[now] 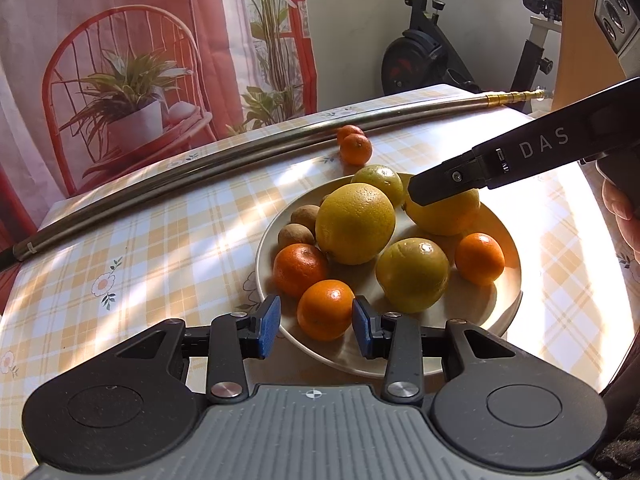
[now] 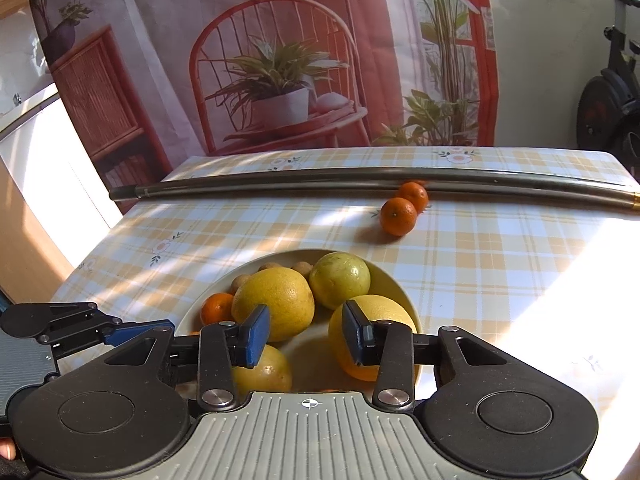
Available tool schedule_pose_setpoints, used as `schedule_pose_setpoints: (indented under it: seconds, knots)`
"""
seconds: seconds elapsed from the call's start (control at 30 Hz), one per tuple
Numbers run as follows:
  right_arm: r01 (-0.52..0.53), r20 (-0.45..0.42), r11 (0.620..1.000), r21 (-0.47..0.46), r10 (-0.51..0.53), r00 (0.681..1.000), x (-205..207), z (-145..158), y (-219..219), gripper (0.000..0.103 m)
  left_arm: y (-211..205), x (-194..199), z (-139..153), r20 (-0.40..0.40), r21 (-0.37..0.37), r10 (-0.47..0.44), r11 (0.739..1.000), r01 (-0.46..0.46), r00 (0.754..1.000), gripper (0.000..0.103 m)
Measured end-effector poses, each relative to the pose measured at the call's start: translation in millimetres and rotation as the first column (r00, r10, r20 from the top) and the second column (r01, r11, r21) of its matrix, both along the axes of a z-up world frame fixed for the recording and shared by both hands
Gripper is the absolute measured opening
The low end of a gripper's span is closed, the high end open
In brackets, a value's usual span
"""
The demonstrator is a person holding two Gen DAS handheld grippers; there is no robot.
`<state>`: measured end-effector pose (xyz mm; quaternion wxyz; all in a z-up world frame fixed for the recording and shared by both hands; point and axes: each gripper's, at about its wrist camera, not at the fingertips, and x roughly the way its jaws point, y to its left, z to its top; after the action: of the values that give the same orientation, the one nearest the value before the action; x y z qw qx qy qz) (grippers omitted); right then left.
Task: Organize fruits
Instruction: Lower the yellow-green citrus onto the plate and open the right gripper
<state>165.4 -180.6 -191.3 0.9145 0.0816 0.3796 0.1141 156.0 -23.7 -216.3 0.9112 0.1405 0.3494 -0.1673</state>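
**Right wrist view: crowded plate, two strays beyond**

Right wrist view showed my right gripper (image 2: 305, 336) spread and empty over the near side of the plate (image 2: 400, 284), its pads flanking the big yellow citrus without touching. My left gripper (image 1: 316, 326) was also spread, framing a mandarin (image 1: 326, 309) at the plate's near rim but not pinching it.

I judged the risk plain: the fruit lay packed against each other, so a nudge could roll a round one off the shallow rim, and my two grippers could collide over the plate.

On the plate I counted four large yellow-green citrus, three mandarins and, I thought, three small brown fruits. Farther off, two loose mandarins (image 2: 398, 216) sat on the checked tablecloth (image 2: 500, 248), just before the metal pole (image 2: 280, 186).
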Motion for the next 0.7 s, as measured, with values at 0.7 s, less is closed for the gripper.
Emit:
schedule_pose_setpoints:
  seconds: [0.7]
  knots:
    - [0.155,0.02,0.988,-0.029,-0.154,0.988,-2.7,3.0,-33.0,0.034,0.9,-0.9,-1.6,-0.011,-0.001,-0.003,1.0,0.003,1.0,0.041]
